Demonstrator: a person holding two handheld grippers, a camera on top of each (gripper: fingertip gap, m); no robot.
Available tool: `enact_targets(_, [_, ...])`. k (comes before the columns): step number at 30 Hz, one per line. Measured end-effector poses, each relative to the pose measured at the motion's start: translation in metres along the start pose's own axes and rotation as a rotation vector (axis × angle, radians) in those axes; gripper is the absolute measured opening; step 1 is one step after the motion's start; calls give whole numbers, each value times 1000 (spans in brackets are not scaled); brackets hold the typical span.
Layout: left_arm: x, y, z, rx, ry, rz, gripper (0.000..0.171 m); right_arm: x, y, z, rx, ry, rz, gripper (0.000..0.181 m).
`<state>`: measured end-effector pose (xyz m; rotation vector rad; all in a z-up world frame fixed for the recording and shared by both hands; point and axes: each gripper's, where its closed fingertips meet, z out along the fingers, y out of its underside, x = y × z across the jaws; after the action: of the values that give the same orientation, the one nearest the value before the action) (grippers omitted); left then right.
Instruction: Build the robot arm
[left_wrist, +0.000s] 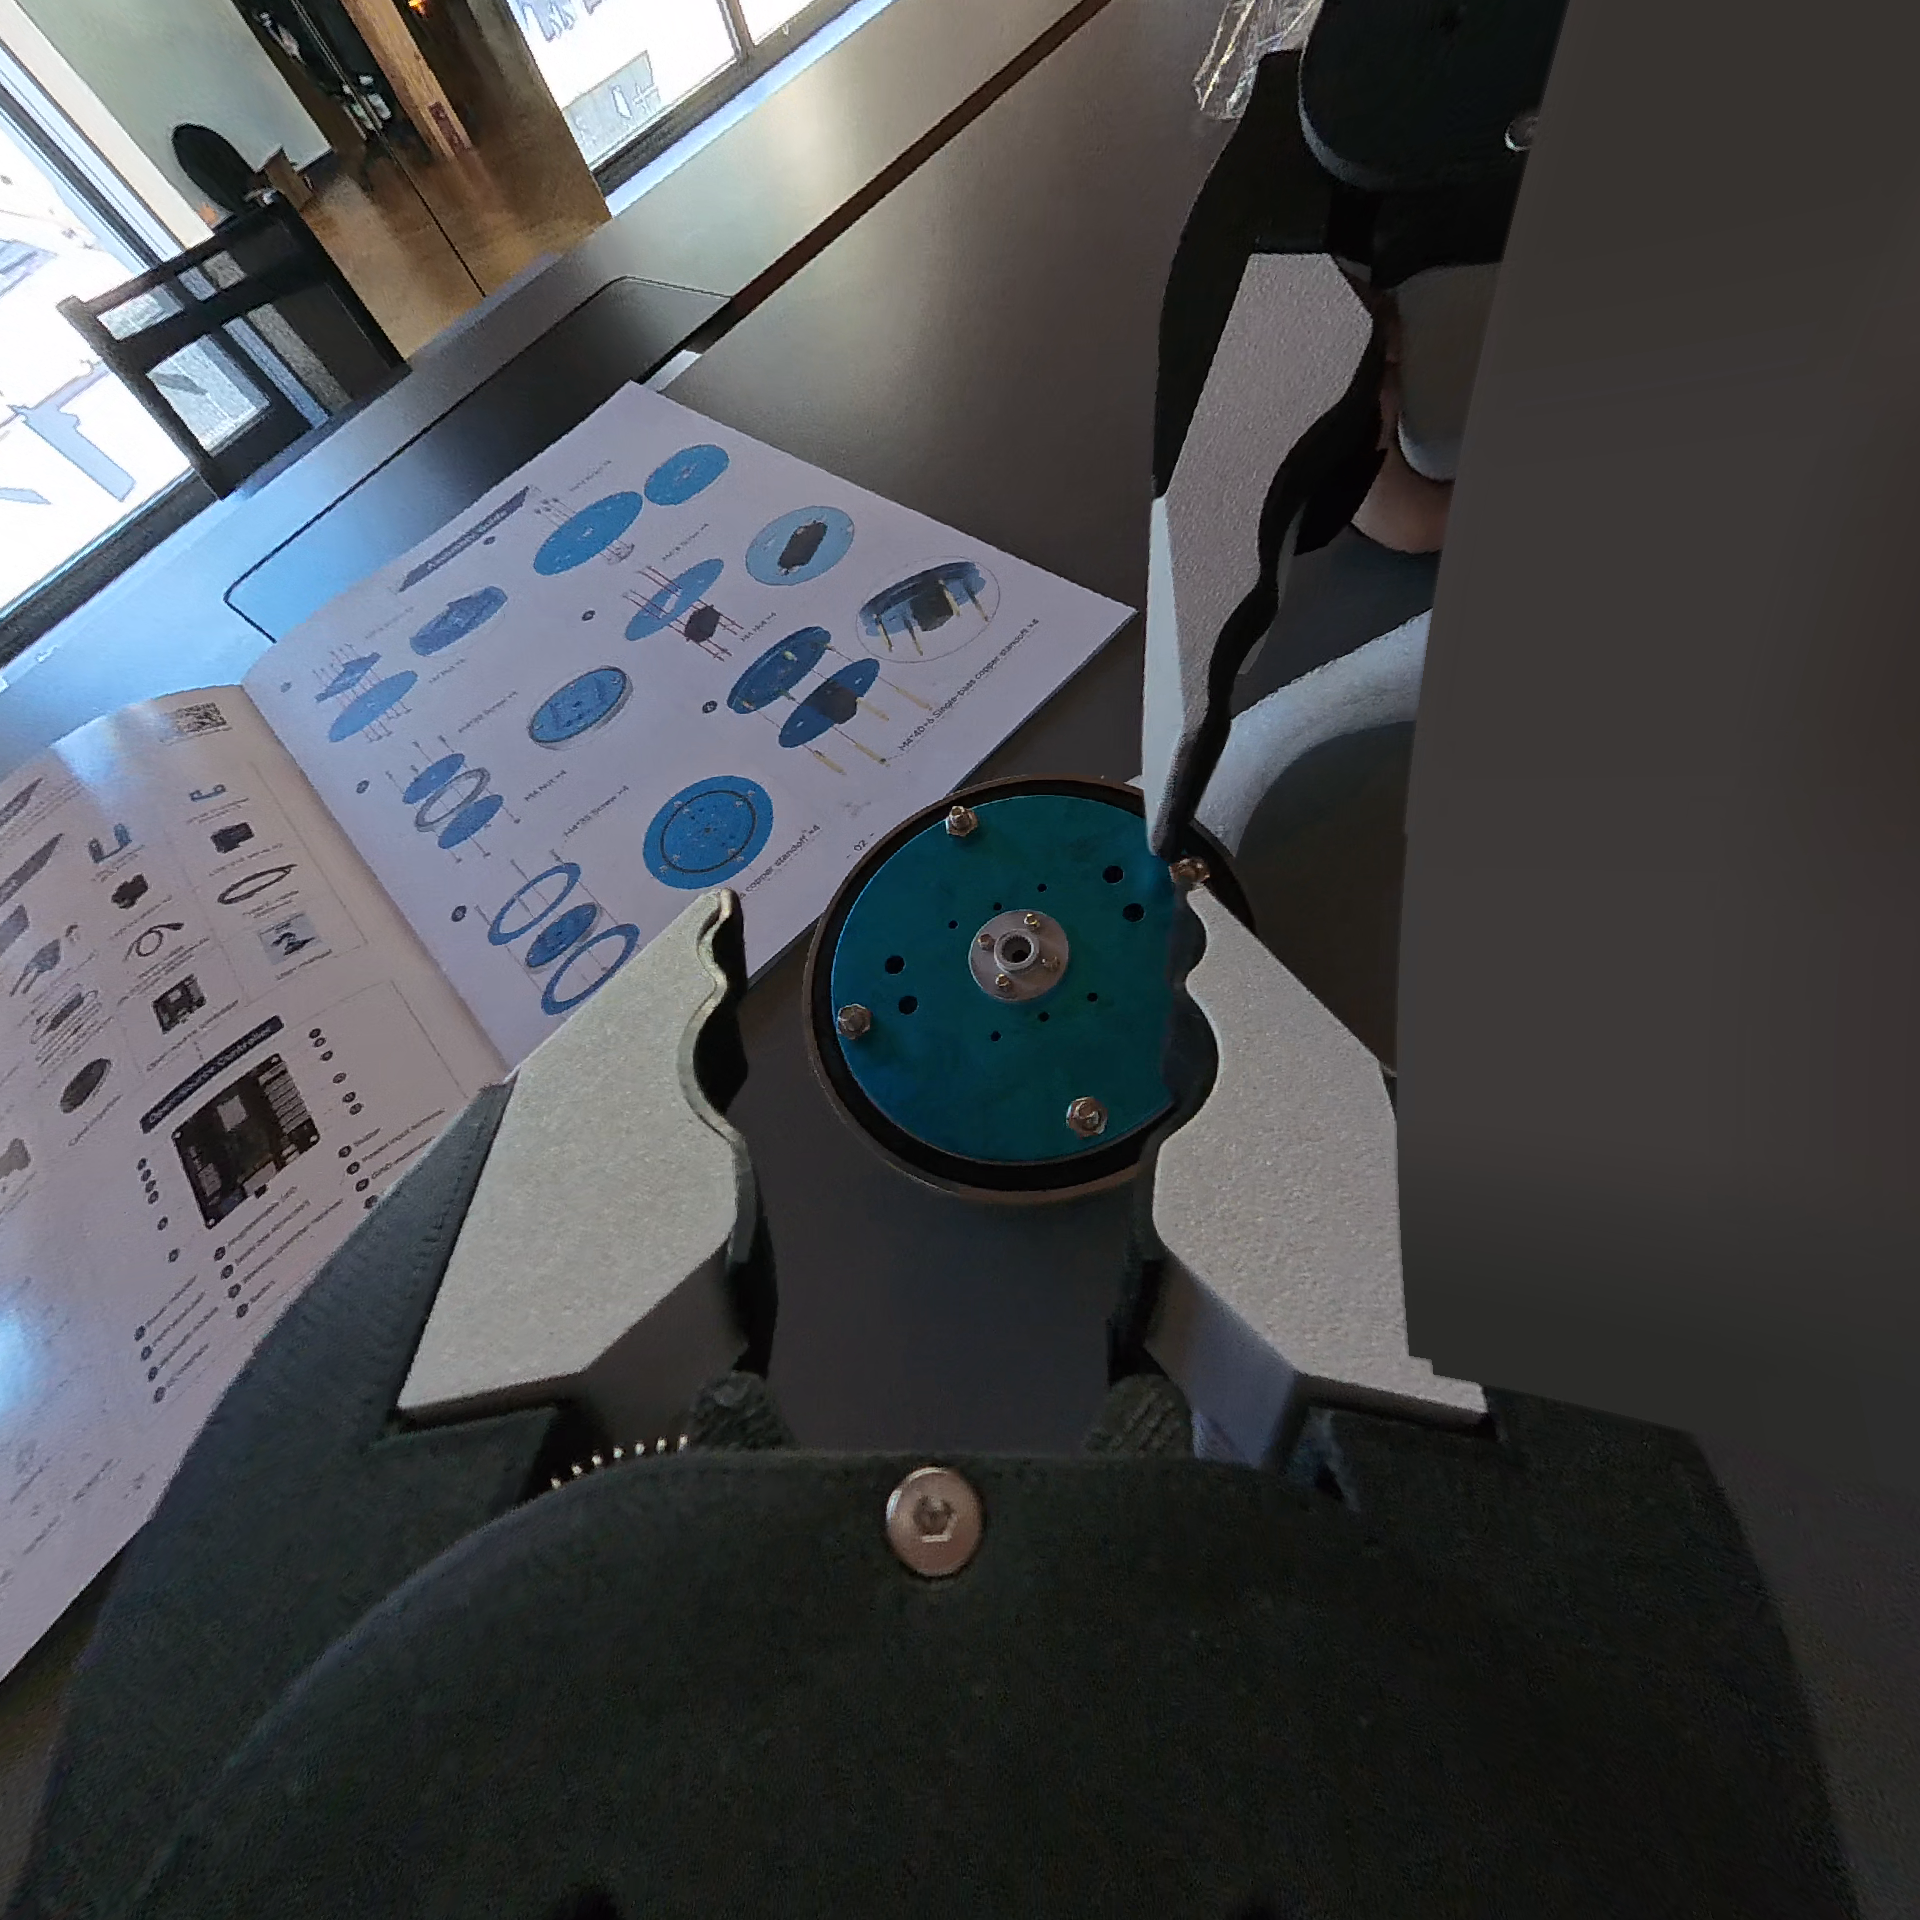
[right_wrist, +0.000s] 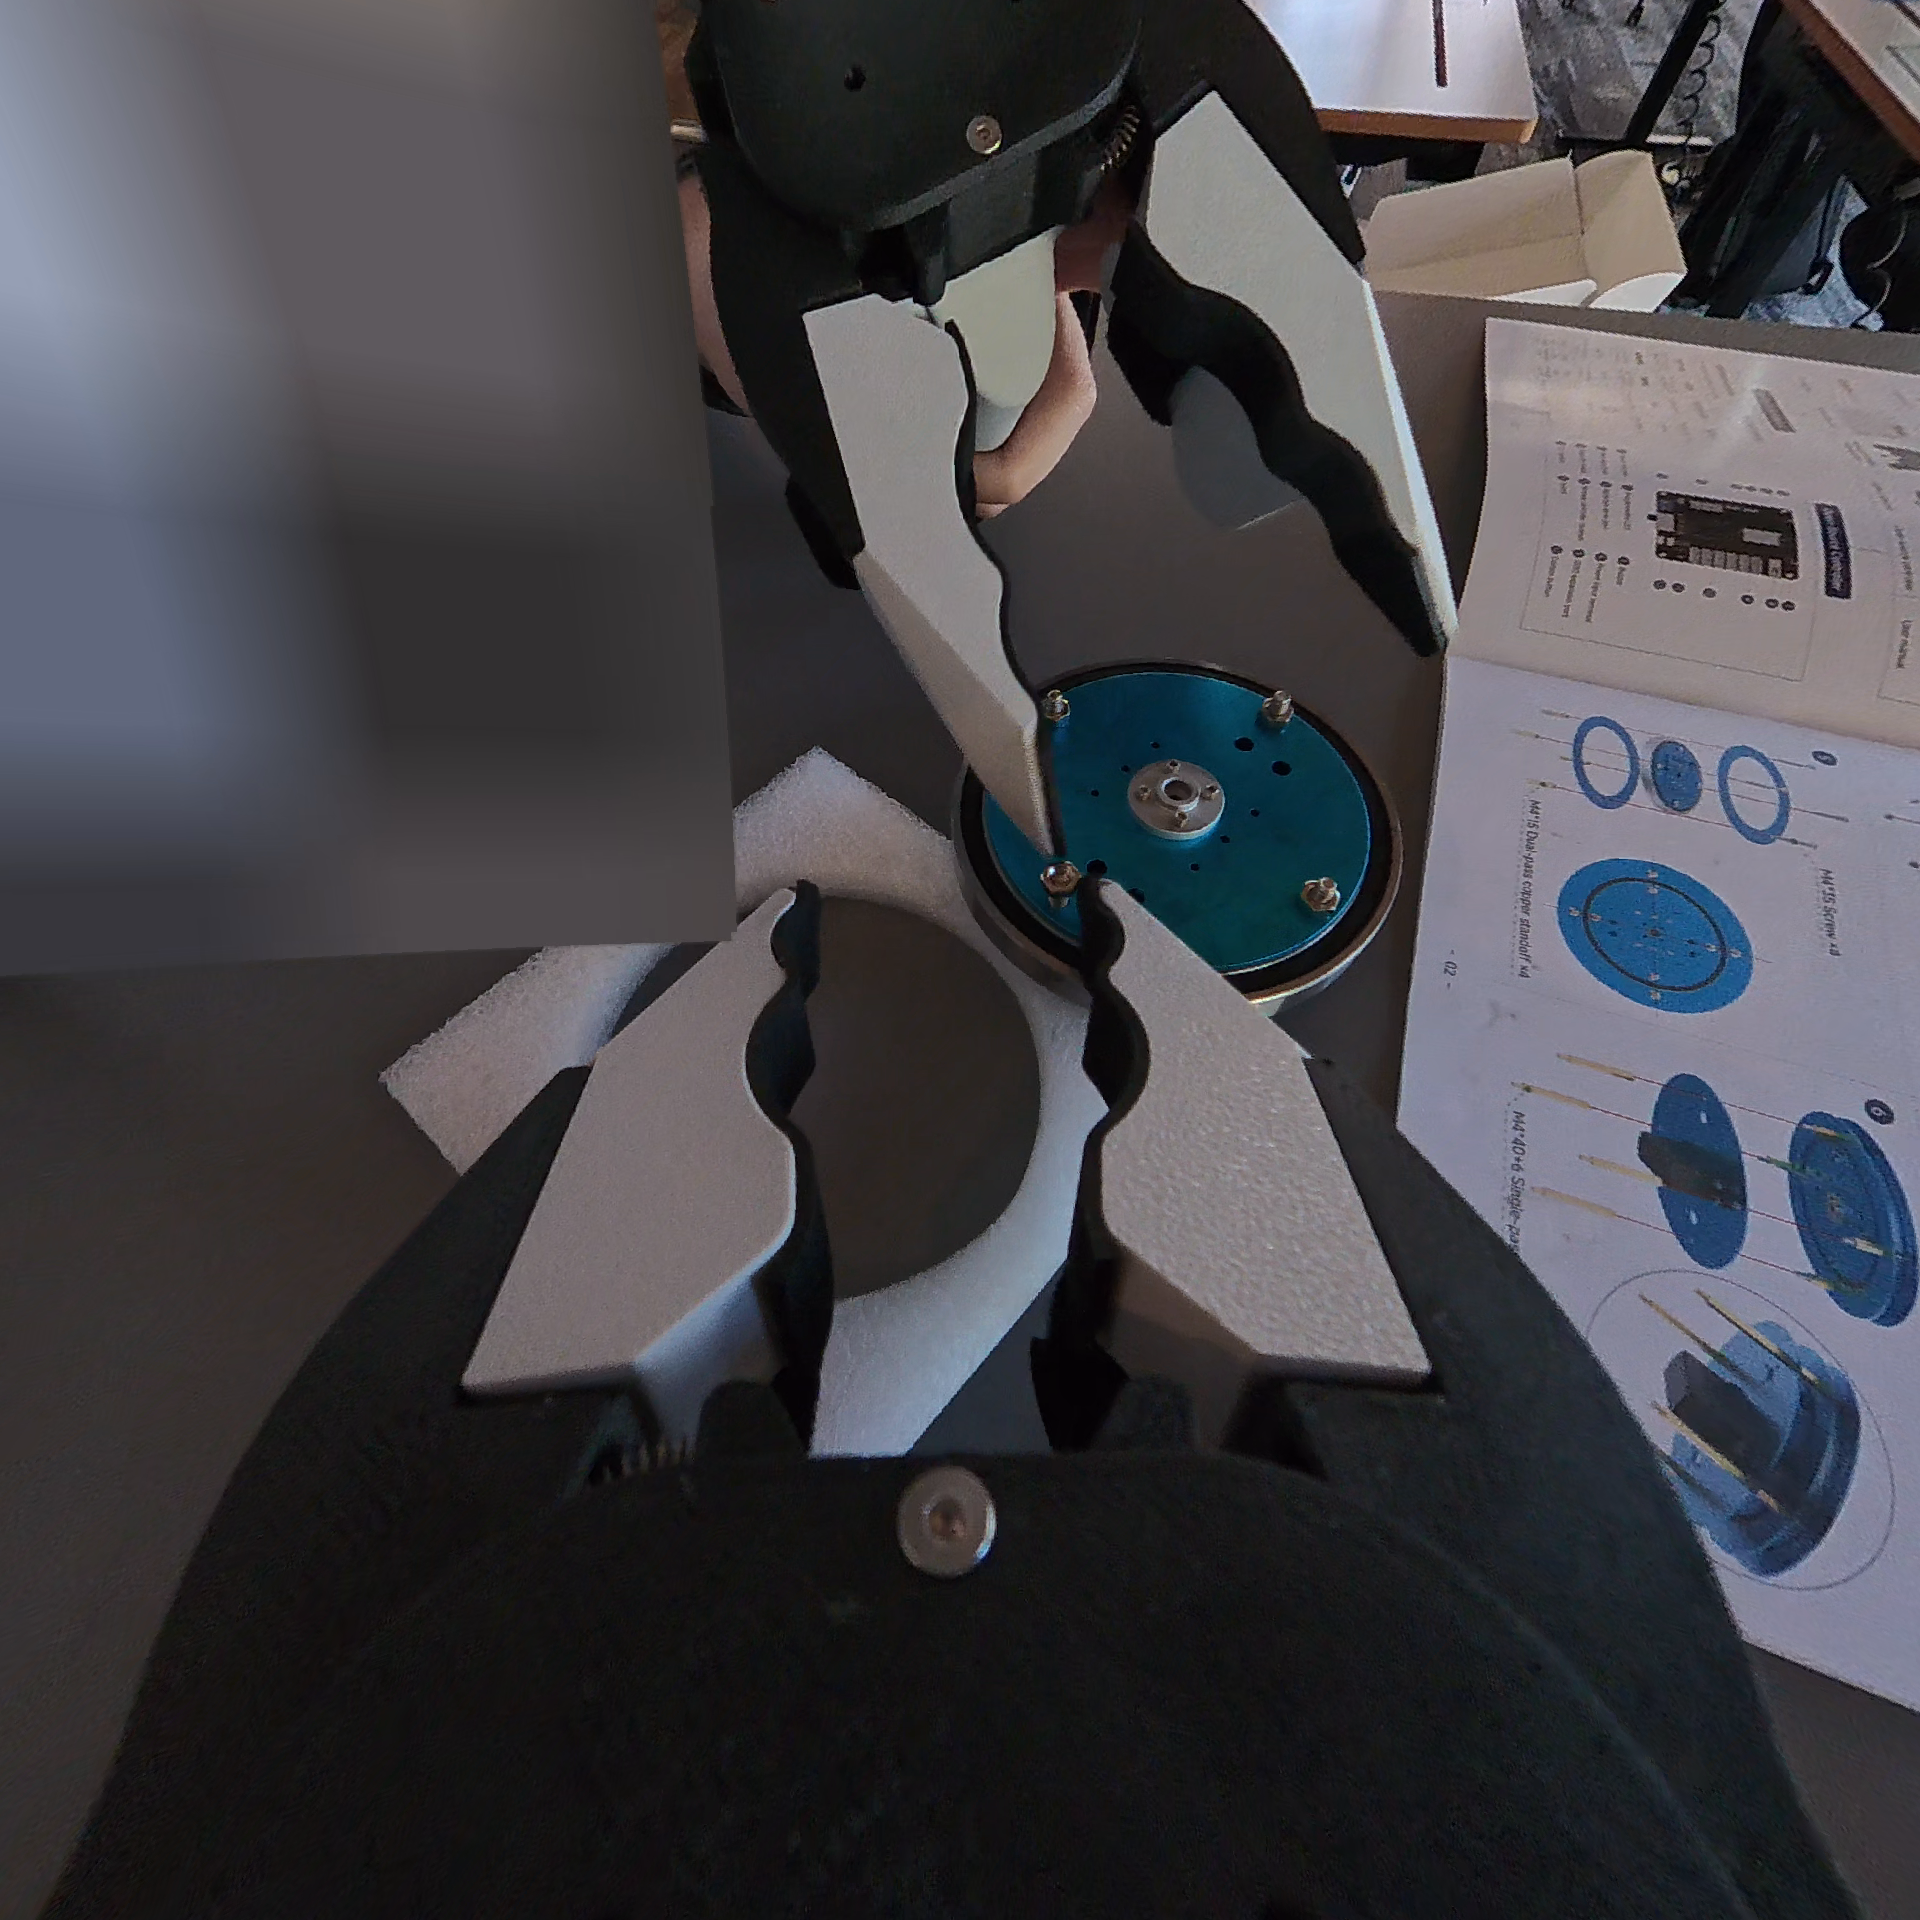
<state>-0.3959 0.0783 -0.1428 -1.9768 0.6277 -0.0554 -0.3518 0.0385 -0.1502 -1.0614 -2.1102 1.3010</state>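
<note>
A blue round plate (left_wrist: 997, 1029) with a silver hub and several brass nuts at its rim sits in a dark ring on the table. My left gripper (left_wrist: 954, 904) is open around it, its right fingertip at one brass nut (left_wrist: 1190, 871). One finger of the right gripper (left_wrist: 1216, 623) comes down from above onto the same nut. In the right wrist view my right gripper (right_wrist: 951, 891) is open, its right tip beside that nut (right_wrist: 1060, 878) on the plate (right_wrist: 1195, 862). The left gripper (right_wrist: 1236, 743) reaches in from the far side, open.
An open instruction booklet (left_wrist: 623, 675) lies left of the plate and also shows in the right wrist view (right_wrist: 1662, 935). A white foam piece with a round cutout (right_wrist: 831, 821) lies under my right gripper. A cardboard box (right_wrist: 1527, 229) stands behind. A chair (left_wrist: 197, 343) stands by the window.
</note>
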Motion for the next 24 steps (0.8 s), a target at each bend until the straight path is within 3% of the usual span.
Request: enact_targets(24, [5, -2, -1, 12, 33, 15, 78, 3, -3, -1, 18, 24, -22, 50])
